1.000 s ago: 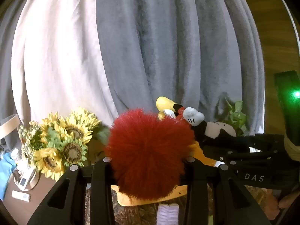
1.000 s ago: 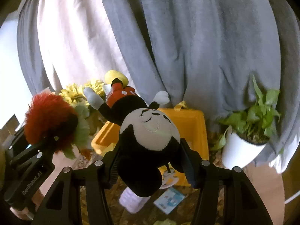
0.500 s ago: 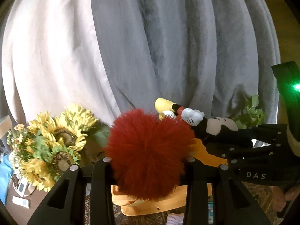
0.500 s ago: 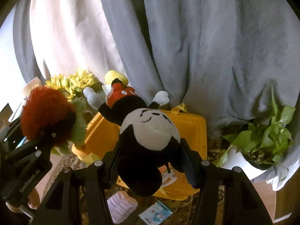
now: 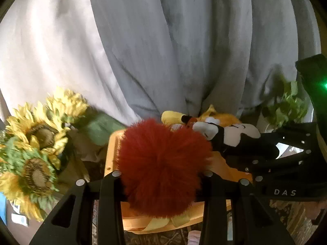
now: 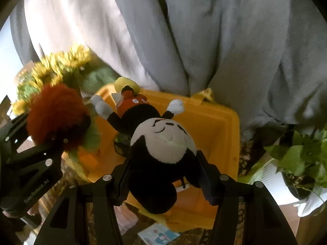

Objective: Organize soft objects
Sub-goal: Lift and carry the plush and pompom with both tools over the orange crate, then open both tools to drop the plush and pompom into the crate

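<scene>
My left gripper [image 5: 161, 173] is shut on a fluffy red pom-pom toy [image 5: 163, 165], held above the near left edge of a yellow bin [image 5: 111, 155]. In the right wrist view that toy [image 6: 55, 112] and the left gripper [image 6: 59, 140] hang over the bin's left side. My right gripper [image 6: 163, 175] is shut on the black head of a mouse plush [image 6: 163, 140], which hangs over the open yellow bin [image 6: 220, 126] with its red shorts and yellow shoe pointing away. The plush [image 5: 235, 136] also shows at right in the left wrist view.
Grey and white curtains [image 6: 204, 40] hang behind the bin. Artificial sunflowers [image 5: 34, 143] stand left of it, a potted green plant [image 6: 302, 159] in a white pot to its right. A patterned rug, a pink soft item [image 6: 126, 220] and a small card [image 6: 159, 234] lie in front.
Both grippers have moved forward and down with their toys; the yellow bin now lies larger and directly beneath them. The sunflowers and plant slid outward in view.
</scene>
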Available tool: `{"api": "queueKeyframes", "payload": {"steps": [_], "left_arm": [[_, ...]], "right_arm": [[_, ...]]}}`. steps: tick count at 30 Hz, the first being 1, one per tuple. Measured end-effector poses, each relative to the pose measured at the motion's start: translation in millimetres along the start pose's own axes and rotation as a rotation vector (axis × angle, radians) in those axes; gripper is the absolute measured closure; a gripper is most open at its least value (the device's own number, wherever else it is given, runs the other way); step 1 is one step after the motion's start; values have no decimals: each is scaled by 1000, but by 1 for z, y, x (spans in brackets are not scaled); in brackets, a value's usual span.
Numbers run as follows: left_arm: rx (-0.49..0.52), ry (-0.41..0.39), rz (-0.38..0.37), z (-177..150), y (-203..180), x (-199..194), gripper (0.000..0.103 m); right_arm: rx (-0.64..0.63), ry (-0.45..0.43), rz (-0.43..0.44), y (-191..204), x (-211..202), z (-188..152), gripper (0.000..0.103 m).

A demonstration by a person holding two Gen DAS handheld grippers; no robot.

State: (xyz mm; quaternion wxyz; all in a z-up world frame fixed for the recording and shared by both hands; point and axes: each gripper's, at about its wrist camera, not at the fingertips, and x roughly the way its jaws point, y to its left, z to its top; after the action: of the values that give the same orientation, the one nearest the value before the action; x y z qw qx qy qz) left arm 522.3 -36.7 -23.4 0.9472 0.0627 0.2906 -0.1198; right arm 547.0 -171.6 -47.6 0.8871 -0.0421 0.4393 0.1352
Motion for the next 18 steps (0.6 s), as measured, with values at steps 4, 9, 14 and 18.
{"api": "queueKeyframes", "payload": {"steps": [4,9,14,18], "left_arm": [[6,62,-6,-5,-1,22,65],[1,146,-21,-13,0,47,65],[9,232,-39,-23,3,66,62],[34,291,-45,-27,0,77,54]], "right_arm": [[-16,75,-6,-4,25,1,46],[-70,143,-15,0,47,2,46],[-117,201,-13,2,63,-1,45],[-131,238,-3,2,71,-2,42]]}}
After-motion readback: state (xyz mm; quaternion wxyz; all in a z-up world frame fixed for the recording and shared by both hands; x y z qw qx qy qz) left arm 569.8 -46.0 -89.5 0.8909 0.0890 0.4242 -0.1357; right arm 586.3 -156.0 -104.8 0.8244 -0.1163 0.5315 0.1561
